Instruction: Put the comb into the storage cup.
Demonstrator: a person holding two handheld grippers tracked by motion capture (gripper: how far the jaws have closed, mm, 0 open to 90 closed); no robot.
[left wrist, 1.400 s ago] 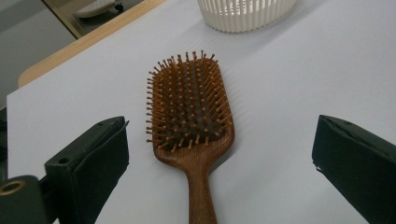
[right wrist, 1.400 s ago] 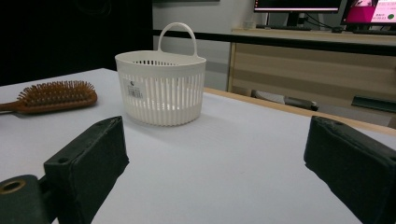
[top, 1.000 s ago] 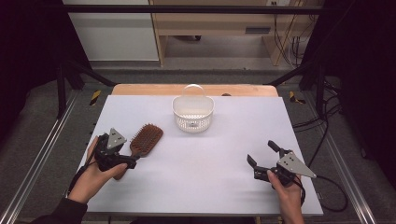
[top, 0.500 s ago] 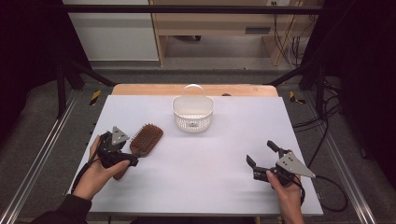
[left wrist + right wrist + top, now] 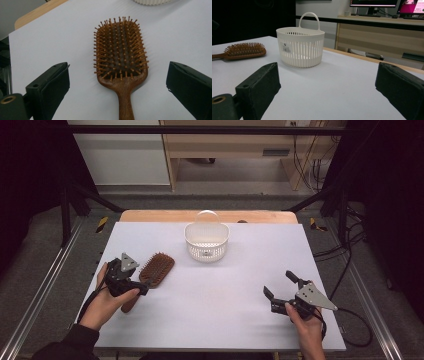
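near the left edge of the white surface [image 5: 225, 295], the brown wooden paddle hairbrush [image 5: 120, 60] lies bristles up, its handle between the wide-open jaws of the left gripper [image 5: 117, 87], while the right gripper [image 5: 281, 289] rests wide open near the right front corner.

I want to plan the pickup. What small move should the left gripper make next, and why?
Probably lower the left gripper a little and close on the wooden hairbrush at its handle. Its jaws stand wide open on either side of the handle, not touching it, and the brush lies flat, bristles up, on the white table.
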